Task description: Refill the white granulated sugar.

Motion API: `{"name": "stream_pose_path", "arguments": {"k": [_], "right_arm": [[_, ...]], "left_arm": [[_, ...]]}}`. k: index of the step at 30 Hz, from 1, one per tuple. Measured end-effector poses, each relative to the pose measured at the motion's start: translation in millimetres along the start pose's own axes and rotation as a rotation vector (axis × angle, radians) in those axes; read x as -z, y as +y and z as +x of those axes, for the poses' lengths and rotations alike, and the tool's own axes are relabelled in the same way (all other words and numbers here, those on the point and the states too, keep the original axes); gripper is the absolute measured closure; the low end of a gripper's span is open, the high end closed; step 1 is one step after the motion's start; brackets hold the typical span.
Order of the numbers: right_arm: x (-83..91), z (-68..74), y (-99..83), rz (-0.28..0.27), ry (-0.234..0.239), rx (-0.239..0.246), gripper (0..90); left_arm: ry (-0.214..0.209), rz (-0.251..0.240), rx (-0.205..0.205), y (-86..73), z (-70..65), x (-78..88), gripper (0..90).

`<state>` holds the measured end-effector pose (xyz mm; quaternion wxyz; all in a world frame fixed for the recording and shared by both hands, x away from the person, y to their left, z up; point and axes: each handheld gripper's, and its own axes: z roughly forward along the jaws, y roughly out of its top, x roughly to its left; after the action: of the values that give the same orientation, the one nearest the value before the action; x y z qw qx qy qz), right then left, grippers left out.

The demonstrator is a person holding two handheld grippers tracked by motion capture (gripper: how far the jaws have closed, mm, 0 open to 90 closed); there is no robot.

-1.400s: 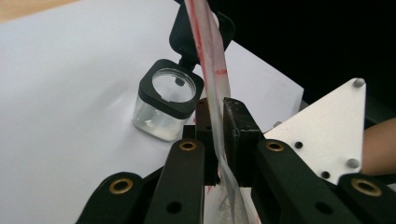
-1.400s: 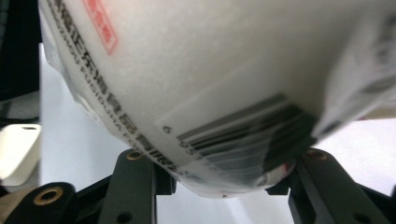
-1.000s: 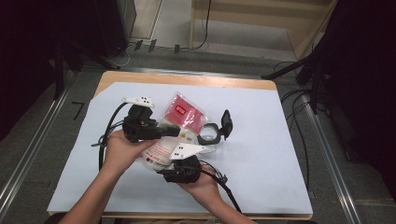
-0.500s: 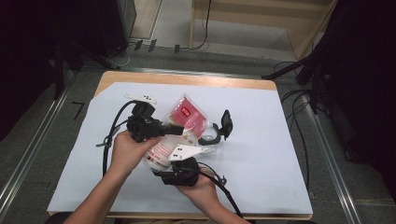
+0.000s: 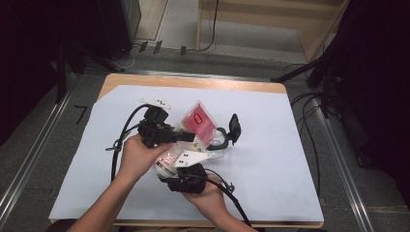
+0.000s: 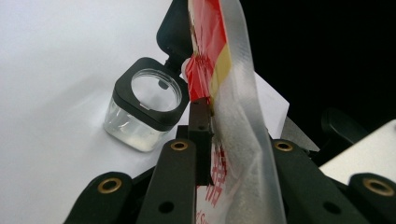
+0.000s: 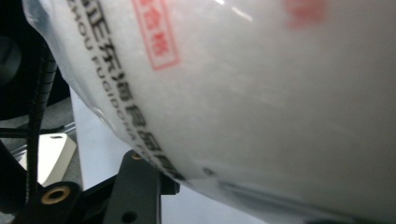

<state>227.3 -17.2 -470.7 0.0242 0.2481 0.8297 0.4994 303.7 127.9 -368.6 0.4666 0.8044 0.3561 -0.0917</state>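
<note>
Both tongs on pouch point(image 5: 197, 126), left tongs point(image 5: 186, 137) opening, nudged right

Left gripper point(image 5: 186, 137) jaws pinched, just easing open; right gripper point(image 5: 191, 162) jaws closing, clamped.

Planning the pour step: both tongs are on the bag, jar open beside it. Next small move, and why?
Probably tilt the bag so its top edge comes over the open jar. The left tongs pinch the bag's thin upper edge, the right tongs cradle its full bottom, and the jar sits off to the side.
</note>
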Motion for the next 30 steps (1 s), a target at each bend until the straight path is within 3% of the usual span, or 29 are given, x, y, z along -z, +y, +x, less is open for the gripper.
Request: {"name": "stream_pose_path", "arguments": {"k": [6, 10, 13, 20, 22, 25, 30], "right_arm": [[-3.3, 3.0, -0.1, 0.015, 0.003, 0.022, 59.0], [-3.9, 1.8, -0.3, 0.016, 0.007, -0.003, 61.3], [-3.6, -1.9, -0.6, 0.01, 0.031, -0.03, 61.9], [2.7, -12.8, 1.2, -0.024, 0.083, -0.102, 62.5], [3.9, -12.3, 2.4, -0.031, 0.085, -0.09, 62.5], [3.6, -9.4, 4.1, -0.028, 0.081, -0.067, 61.9], [4.4, -4.0, 9.5, -0.009, 0.045, -0.011, 60.6]], "left_arm": [[0.004, 0.031, 0.026, 0.9, 2.6, -4.2, 79.6], [-0.006, 0.043, 0.04, 2.5, 5.2, -6.2, 78.5], [-0.011, 0.047, 0.036, 2.7, 3.8, -7.2, 75.3], [0.037, 0.047, -0.019, 3.4, -4.3, -1.8, 69.6], [0.038, 0.05, -0.007, 4.2, -5.1, -0.2, 71.9], [0.08, 0.086, -0.002, 6.6, -7.3, 1.3, 79.6], [0.083, 0.1, 0.013, 13.4, -10.4, 1.1, 83.2]]}}
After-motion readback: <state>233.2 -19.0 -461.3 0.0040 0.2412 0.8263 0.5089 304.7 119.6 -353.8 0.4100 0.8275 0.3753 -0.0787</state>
